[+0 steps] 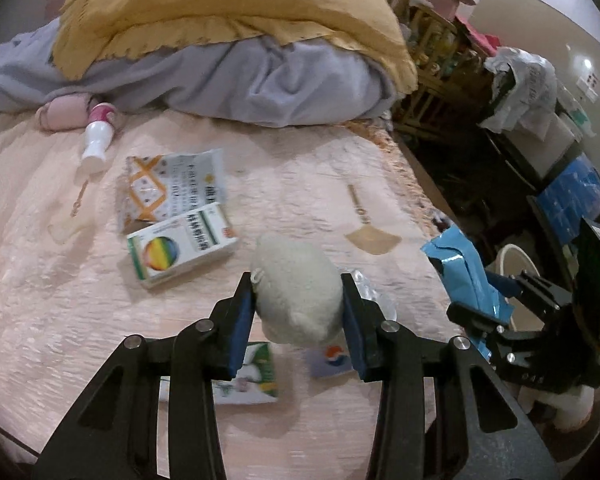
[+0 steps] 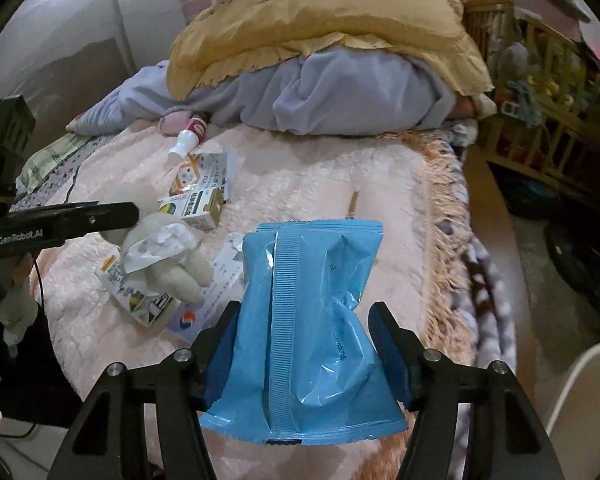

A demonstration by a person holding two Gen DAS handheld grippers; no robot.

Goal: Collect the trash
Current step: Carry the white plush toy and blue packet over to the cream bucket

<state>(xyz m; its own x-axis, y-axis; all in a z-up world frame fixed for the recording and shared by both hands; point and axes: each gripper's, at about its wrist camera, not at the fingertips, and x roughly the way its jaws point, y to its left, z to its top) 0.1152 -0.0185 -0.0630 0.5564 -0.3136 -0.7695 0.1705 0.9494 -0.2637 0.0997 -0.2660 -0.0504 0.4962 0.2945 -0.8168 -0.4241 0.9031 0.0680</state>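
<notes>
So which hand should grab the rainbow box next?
Neither yet: both are full. The left gripper holds a cream wad, the right a blue packet. Once emptied, left; the box lies nearer it.

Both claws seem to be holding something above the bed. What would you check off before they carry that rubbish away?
1. Left gripper shut on the cream wad: ok.
2. Right gripper shut on the blue packet: ok.
3. Both loads lifted clear of the pink bedspread: ok.
4. Bin within reach: cannot tell; only a white rim shows beside the bed.
5. Bed cleared: not ok; the rainbow box and white bottle remain.
</notes>
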